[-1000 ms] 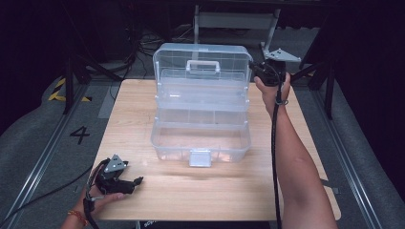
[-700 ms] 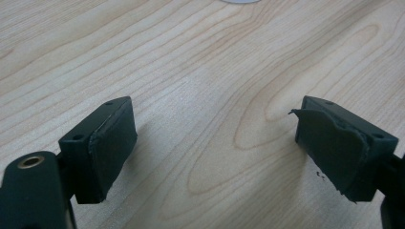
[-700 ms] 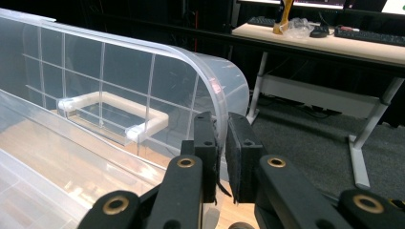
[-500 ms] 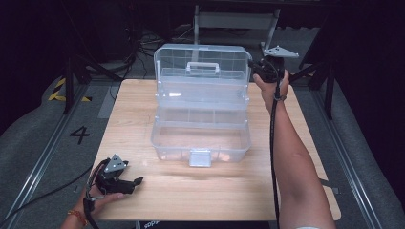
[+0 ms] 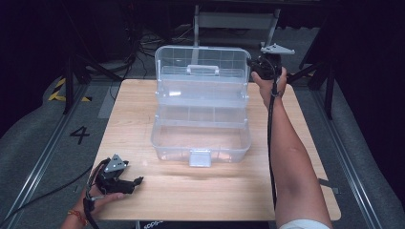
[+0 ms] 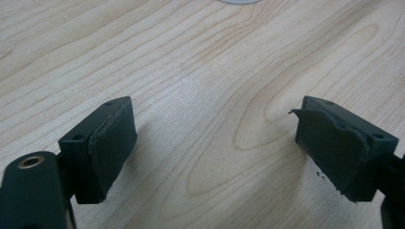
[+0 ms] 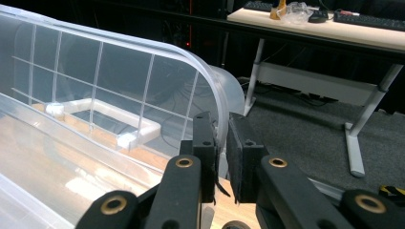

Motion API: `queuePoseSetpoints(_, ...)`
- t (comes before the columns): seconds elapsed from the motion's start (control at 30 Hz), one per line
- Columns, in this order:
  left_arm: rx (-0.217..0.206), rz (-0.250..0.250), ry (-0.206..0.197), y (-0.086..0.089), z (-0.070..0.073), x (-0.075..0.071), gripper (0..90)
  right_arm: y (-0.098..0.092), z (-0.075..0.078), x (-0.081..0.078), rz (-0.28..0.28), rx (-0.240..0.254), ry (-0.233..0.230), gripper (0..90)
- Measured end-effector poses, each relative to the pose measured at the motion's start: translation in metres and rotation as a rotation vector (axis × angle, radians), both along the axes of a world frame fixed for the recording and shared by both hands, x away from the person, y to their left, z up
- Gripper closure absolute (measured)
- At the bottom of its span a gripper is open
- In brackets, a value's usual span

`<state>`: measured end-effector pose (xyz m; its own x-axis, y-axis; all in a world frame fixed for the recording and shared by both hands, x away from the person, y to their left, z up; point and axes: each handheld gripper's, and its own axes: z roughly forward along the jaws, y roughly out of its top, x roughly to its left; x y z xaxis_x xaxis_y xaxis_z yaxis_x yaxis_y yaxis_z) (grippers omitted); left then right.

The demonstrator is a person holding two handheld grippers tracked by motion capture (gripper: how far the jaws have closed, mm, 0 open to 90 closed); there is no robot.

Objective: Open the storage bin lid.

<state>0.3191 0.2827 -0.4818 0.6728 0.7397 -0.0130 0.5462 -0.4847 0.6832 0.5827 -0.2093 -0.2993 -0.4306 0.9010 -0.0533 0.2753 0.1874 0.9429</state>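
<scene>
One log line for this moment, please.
right gripper: shut on lid rim, lid upright | left gripper: open, over bare table | clear box: open

Lab or recording studio: dark room, wooden table (image 5: 143,119) on a railed grey floor (image 5: 43,148), cables (image 5: 138,33), desk (image 7: 334,33) with keyboards (image 7: 367,19).

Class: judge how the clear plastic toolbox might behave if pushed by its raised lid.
The toolbox looks empty and thin-walled, so probably light and apt to slide on the smooth table. Its lid, pinched at the edge by the right gripper, may flex.
</scene>
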Motion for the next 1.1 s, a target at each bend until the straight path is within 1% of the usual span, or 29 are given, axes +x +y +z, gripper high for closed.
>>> queuePoseSetpoints(0.07,0.000,0.001,0.001,0.000,0.000,0.000,14.2,0.001,-0.001,0.002,-0.002,-0.012,-0.001,82.8)
queuePoseSetpoints(0.2,0.003,-0.004,0.003,0.000,0.000,0.000,14.2,0.002,-0.004,0.005,-0.011,-0.011,-0.010,82.6)
queuePoseSetpoints(0.3,0.003,-0.002,0.007,0.000,0.001,0.000,14.2,0.000,-0.006,0.008,-0.005,-0.007,-0.007,82.4)
queuePoseSetpoints(0.37,0.006,-0.004,0.006,0.000,0.001,0.000,14.2,-0.001,-0.006,0.010,0.000,-0.002,0.004,82.2)
queuePoseSetpoints(0.53,0.004,-0.003,0.003,0.000,0.001,0.001,14.2,0.002,-0.007,0.016,-0.004,-0.020,0.018,81.9)
queuePoseSetpoints(0.73,0.004,-0.003,0.004,0.000,0.001,0.001,14.2,0.003,-0.010,0.022,-0.013,-0.021,0.035,81.6)
queuePoseSetpoints(0.8,0.006,-0.007,0.004,0.000,0.001,0.001,14.2,0.003,-0.011,0.024,-0.018,-0.033,0.033,81.5)
queuePoseSetpoints(0.93,0.002,-0.003,0.003,0.000,0.000,0.001,14.2,0.004,-0.013,0.027,-0.021,-0.036,0.038,81.3)
queuePoseSetpoints(1.0,0.002,-0.004,0.003,0.000,0.000,0.001,14.2,0.003,-0.014,0.030,-0.024,-0.035,0.054,81.2)
queuePoseSetpoints(1.1,0.002,-0.004,0.003,0.000,0.000,0.001,14.3,0.006,-0.014,0.031,-0.034,-0.054,0.055,81.1)
